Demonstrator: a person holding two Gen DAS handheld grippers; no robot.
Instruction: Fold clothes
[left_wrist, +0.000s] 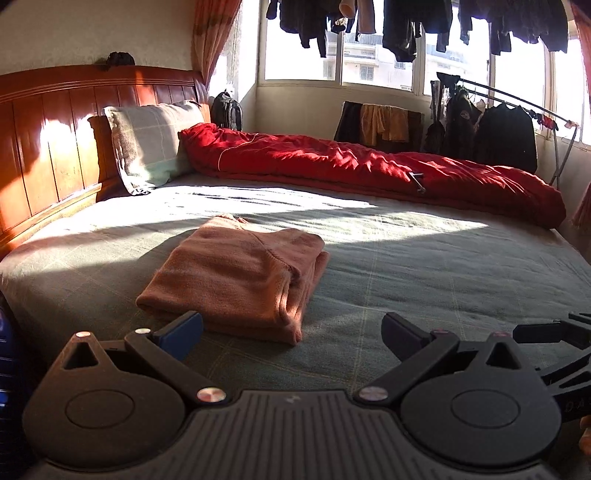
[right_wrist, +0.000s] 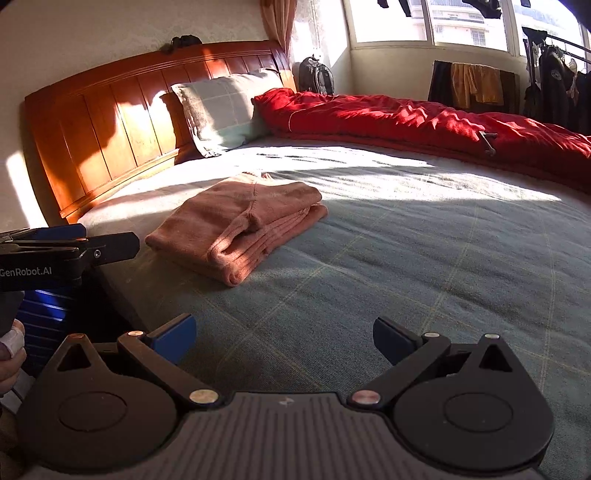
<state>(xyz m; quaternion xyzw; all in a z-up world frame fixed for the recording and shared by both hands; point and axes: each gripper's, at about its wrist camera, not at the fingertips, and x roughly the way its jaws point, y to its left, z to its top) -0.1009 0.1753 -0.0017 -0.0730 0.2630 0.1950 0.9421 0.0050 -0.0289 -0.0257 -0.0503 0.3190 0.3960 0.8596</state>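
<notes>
Neatly folded garment (left_wrist: 236, 275) on bed (left_wrist: 424, 266) — untouched.

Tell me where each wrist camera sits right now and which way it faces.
Left wrist: on the left gripper, facing across the grey-green checked bedsheet toward the windows; its open fingers show, and the right gripper's tip at the right edge.
Right wrist: on the right gripper, facing the wooden headboard; open fingers, left gripper and a hand show.
Shared: folded salmon-pink garment, red quilt, pillow.
</notes>
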